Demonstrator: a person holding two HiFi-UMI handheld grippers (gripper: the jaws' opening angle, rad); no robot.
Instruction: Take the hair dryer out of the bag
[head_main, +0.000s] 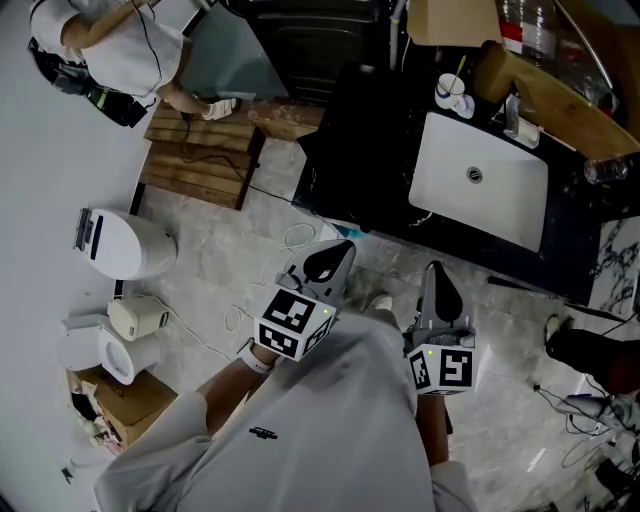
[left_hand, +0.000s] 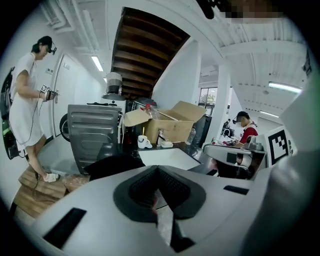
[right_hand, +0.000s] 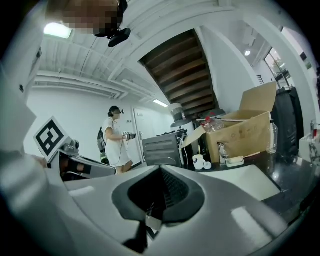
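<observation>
The grey left gripper and grey right gripper both have their jaws pressed together, empty. A soft black bag lies on the dark counter beside the white rectangular sink. The hair dryer cannot be seen.

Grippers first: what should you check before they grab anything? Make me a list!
1. Left gripper empty: ok, jaws together on nothing.
2. Right gripper empty: ok, jaws together on nothing.
3. Jaws open, ready to grab: not ok, both are shut.
4. Bag and hair dryer spotted: cannot tell, neither shows clearly in any view.
5. Workplace in sight: ok, the black counter with its white sink lies ahead of both grippers.
</observation>
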